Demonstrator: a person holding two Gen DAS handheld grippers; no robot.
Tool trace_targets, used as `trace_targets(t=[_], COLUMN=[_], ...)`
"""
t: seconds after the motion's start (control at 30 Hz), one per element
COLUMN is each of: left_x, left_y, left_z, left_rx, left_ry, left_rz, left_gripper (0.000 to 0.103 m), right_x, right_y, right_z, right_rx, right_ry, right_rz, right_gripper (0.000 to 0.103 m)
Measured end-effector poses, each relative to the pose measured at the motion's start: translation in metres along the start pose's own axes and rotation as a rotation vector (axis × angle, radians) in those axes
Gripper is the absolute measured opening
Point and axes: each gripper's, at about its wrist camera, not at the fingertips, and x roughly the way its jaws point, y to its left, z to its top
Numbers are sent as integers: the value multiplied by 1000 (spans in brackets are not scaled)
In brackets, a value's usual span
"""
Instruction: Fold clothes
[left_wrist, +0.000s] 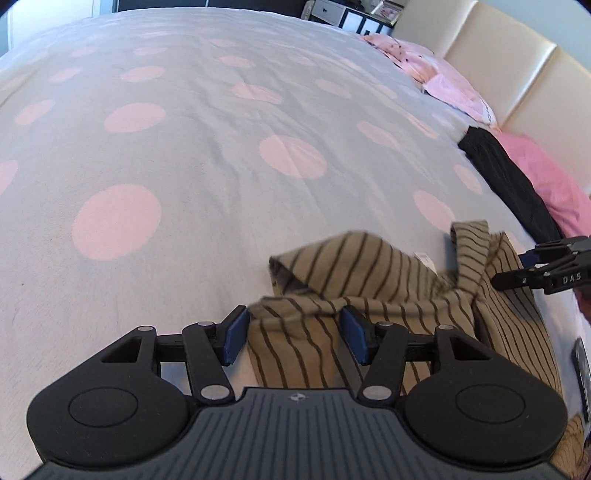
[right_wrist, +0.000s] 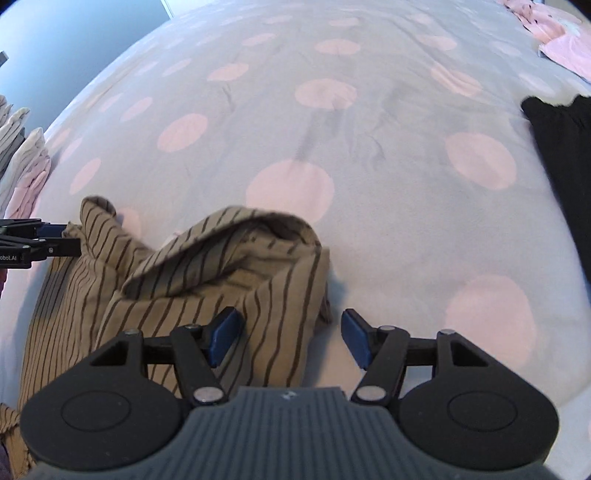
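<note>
1 tan shirt with dark thin stripes (left_wrist: 369, 284) lies crumpled on the near part of the bed (left_wrist: 221, 155), whose grey cover carries many pink dots. Its long axis runs roughly across both views, side to side, from the left tongs (left_wrist: 293, 338) toward the right tongs (right_wrist: 286, 341); which end is the collar cannot be told from the bunched folds.

There are 2 tongs. The left tongs are spread wide, with a fold of the striped cloth lying between the 2 blue pads (left_wrist: 234, 338), not pinched. The right tongs are likewise released: 1 pad lies against the shirt's edge, the other over bare cover.

Each tongs shows at the edge of the other's view, at the far end of the shirt.

1 black garment (left_wrist: 506, 173) lies well apart toward the headboard (left_wrist: 517, 74), beside pink bedding (left_wrist: 554, 184). A stack of folded pale clothes (right_wrist: 22, 162) sits at the bed's left edge in the right wrist view.
</note>
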Motion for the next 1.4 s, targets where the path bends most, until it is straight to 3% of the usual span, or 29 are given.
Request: trace_targets(t=[0.07, 0.17, 0.23, 0.27, 0.33, 0.4, 0.73, 1.03, 1.23, 1.4], left_x=[3, 3, 2, 1, -5, -13, -89, -178, -224, -242], left_y=[-2, -9, -14, -17, -23, -27, -48, -79, -99, -113], left_z=[0, -1, -1, -1, 0, 1, 5, -21, -56, -98], left_rx=[17, 64, 94, 106, 126, 134, 155, 232, 315, 396], left_ry=[-12, -33, -48, -57, -79, -101, -220, -327, -332, -277], left_rz=[7, 9, 4, 3, -13, -31, -145, -218, -255, -286], left_gripper=[53, 46, 23, 20, 8, 6, 5, 5, 5, 5], right_x=[4, 9, 12, 8, 1, -7, -98, -191, -243, -258], right_y=[1, 2, 3, 5, 8, 11, 35, 58, 72, 79], right_z=[3, 6, 9, 9, 10, 10, -8, -55, -106, -150], right_rx=[-9, -24, -34, -45, -67, -88, -174, -277, -388, -469], right_ry=[-14, -36, -51, -59, -76, -93, -211, -336, -377, -358], right_rz=[1, 2, 3, 5, 10, 17, 133, 207, 243, 268], right_gripper=[63, 33, 17, 7, 6, 6, 5, 5, 5, 5])
